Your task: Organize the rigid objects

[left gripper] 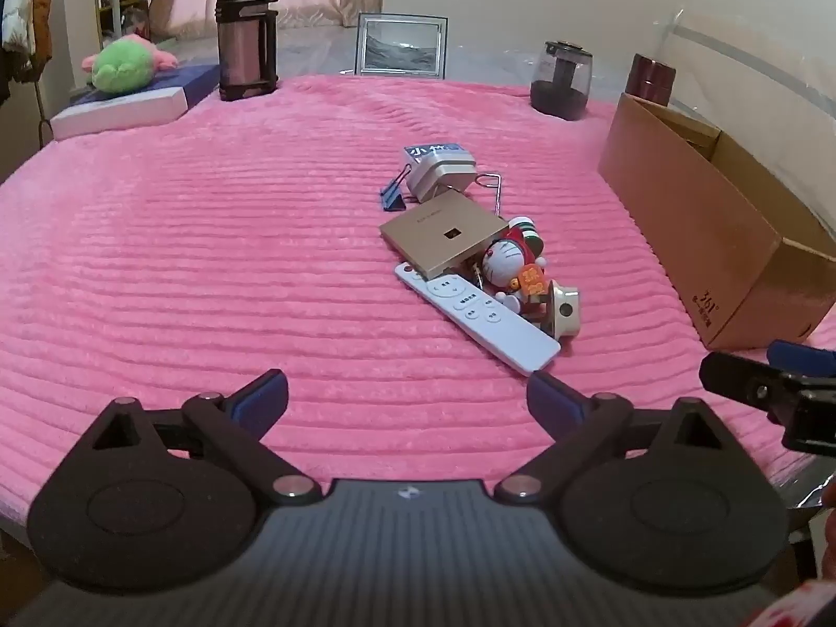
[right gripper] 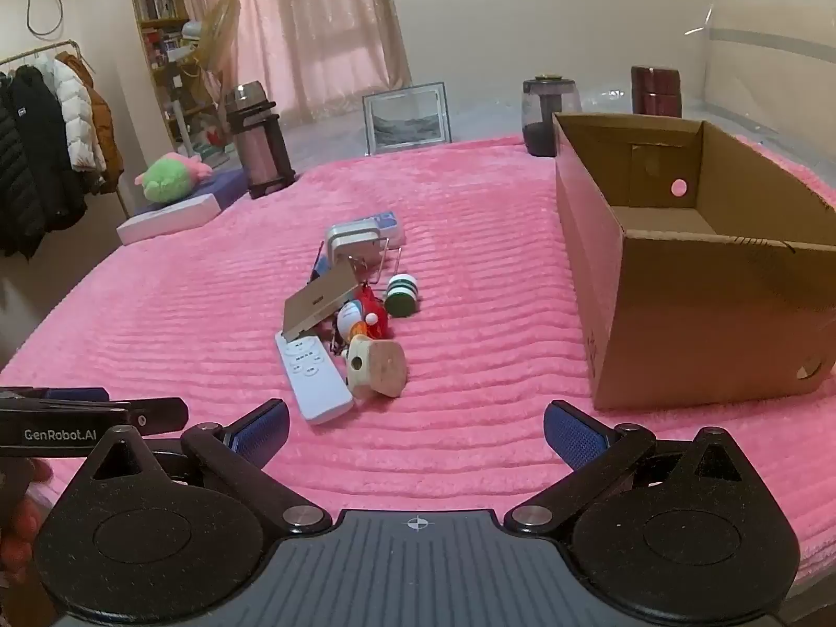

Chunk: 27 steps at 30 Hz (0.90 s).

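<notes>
- Left gripper (left gripper: 407,402) has its jaws spread wide and holds nothing; right gripper (right gripper: 416,431) likewise spread and empty, both low over the near edge of the pink blanket (left gripper: 183,261)
- The pile of small rigid things lies just ahead of both grippers, slightly right of the left one and slightly left of the right one; the open cardboard box (right gripper: 695,271) stands ahead and right of the right gripper, apart from the pile
- One white remote (left gripper: 475,313), nearest the fingers: light, stiff, smooth; probably best pinched across its narrow width near the middle
- One flat gold box (left gripper: 444,235), tilted with an edge resting on the remote: light, and likely to slide; take it by its raised edge
- One cat figurine (left gripper: 509,266): hard, rounded, likely slippery; grip across the body
- One beige wooden piece (right gripper: 376,366) beside the remote: solid, with flat faces to clamp
- One green-and-white striped roll (right gripper: 401,292): may roll away if nudged
- One silver-grey block (left gripper: 439,172), one blue binder clip (left gripper: 392,198), one blue-labelled packet (left gripper: 431,151) behind: small, light
- One thin wire piece (left gripper: 496,190): hard to pinch
</notes>
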Motion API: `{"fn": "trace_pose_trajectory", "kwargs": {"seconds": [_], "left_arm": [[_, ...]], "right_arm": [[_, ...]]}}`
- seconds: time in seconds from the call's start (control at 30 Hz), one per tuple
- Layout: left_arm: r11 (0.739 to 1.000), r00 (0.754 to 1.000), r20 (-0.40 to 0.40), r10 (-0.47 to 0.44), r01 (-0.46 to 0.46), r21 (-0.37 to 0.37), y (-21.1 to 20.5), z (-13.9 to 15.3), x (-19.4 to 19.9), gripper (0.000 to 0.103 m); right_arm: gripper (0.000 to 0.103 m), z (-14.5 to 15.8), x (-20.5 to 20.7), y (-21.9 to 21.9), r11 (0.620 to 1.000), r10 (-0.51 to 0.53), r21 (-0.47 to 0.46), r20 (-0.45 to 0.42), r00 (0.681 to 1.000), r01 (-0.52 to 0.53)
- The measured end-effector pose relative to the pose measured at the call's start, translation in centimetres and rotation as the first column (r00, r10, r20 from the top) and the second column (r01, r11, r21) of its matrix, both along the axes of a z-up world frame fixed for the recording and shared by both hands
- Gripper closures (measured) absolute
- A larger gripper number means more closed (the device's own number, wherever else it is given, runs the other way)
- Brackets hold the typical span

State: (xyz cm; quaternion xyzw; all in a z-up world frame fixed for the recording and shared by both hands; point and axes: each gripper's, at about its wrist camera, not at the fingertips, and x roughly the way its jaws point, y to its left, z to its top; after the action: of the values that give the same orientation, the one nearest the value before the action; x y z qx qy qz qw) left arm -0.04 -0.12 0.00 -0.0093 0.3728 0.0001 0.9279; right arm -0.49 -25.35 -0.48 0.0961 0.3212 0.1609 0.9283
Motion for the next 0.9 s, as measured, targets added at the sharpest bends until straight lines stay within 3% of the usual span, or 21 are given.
{"fn": "trace_pose_trajectory", "kwargs": {"seconds": [0.07,0.23,0.9], "left_arm": [[1.0,1.0,0.002,-0.001,0.001,0.01,-0.5,0.0,-0.2,0.008],[0.999,1.0,0.012,-0.003,0.003,-0.046,0.3,-0.3,-0.7,0.008],[0.999,1.0,0.007,-0.004,0.004,-0.032,0.4,0.3,-0.4,0.008]], "right_arm": [[0.002,0.0,0.0,0.1,1.0,0.002,0.014,0.002,1.0,-0.002],[0.002,0.1,-0.2,-0.1,1.0,0.003,0.009,0.021,1.0,-0.003],[0.002,0.3,-0.2,1.0,1.0,0.006,-0.011,0.012,1.0,-0.006]]}}
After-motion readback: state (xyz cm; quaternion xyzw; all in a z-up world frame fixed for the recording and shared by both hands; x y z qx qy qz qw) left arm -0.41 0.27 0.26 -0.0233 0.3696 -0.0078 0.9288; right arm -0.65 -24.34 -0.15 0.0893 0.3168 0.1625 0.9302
